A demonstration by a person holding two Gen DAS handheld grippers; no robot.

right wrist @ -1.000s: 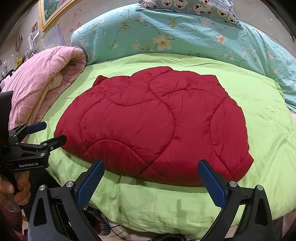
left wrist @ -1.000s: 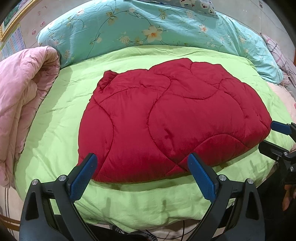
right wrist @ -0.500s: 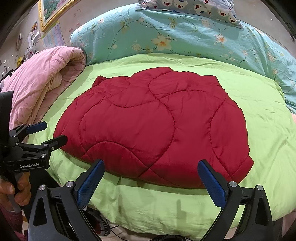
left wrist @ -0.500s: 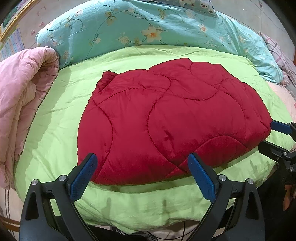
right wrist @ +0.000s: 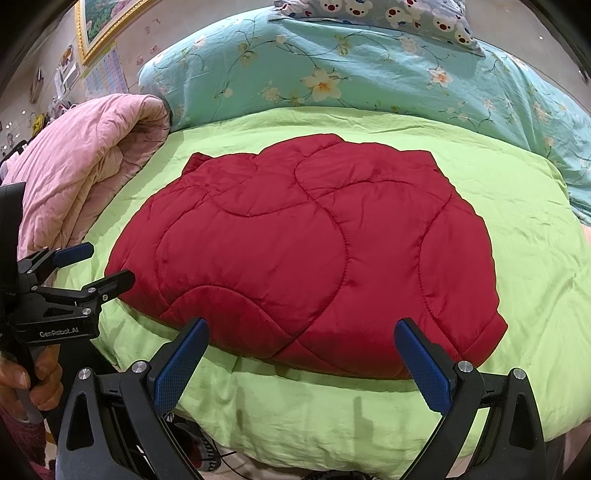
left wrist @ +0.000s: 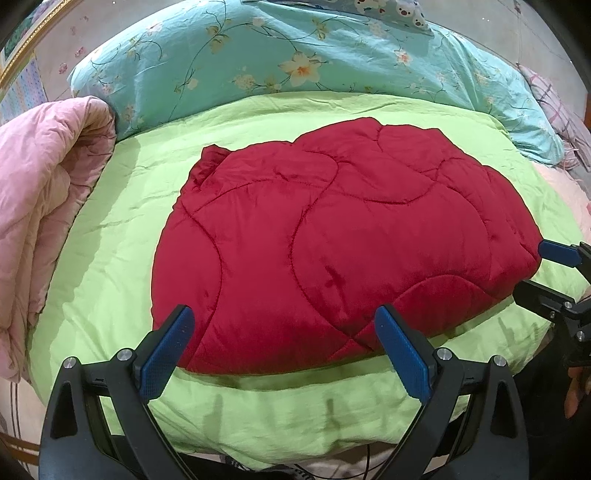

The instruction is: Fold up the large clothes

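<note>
A red quilted garment [left wrist: 332, 243] [right wrist: 306, 251] lies folded into a rounded slab on the lime-green quilt [left wrist: 110, 236] [right wrist: 535, 229] of a bed. My left gripper [left wrist: 284, 328] is open, held just short of the garment's near edge, nothing between its blue pads. My right gripper [right wrist: 303, 339] is likewise open in front of the near edge, more toward the garment's right part. Each gripper also shows in the other's view: the right gripper [left wrist: 546, 273] at the garment's right side, the left gripper [right wrist: 96, 266] at its left corner.
A rolled pink comforter [left wrist: 40, 206] [right wrist: 88, 166] lies on the left. A teal floral duvet [left wrist: 280, 62] [right wrist: 369, 74] and a bear-print pillow [right wrist: 388, 14] are piled behind. A hand [right wrist: 33, 380] grips the left tool. Cables [right wrist: 199, 446] hang below the bed edge.
Almost nothing has moved; the view has drifted very slightly and both grippers have stayed open in front of the garment.
</note>
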